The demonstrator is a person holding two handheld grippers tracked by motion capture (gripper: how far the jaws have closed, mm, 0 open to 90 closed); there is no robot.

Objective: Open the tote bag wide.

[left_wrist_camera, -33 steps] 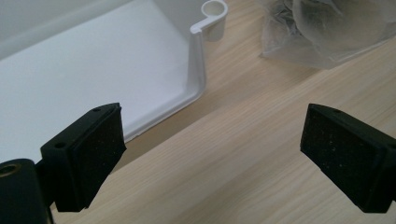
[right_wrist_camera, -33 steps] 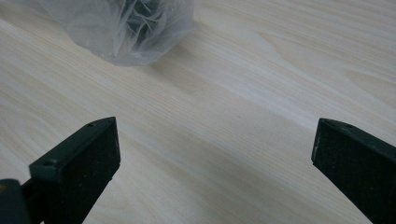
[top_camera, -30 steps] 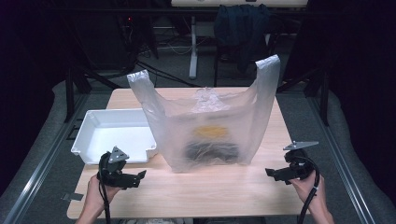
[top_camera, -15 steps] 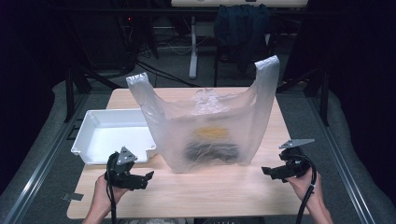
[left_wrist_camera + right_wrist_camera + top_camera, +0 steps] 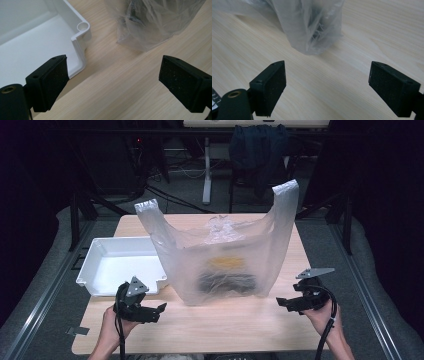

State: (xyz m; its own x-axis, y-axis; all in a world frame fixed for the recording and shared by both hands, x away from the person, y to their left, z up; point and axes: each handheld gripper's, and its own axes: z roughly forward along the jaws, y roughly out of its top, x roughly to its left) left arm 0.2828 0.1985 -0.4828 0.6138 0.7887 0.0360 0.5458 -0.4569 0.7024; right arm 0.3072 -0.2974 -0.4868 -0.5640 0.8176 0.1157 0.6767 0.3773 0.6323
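Table evenly lit, dark surroundings, soft focus.

Dark and yellow contents at the bag's (image 5: pixel 225 265) base stay blurred behind cloudy plastic in the high view. The tray (image 5: pixel 37 45) runs off the left gripper view's edge at 10 o'clock.

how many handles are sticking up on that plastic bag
2. The left handle rises at the bag's left, above the white tray; the right handle stands taller at its right. None looks hidden.
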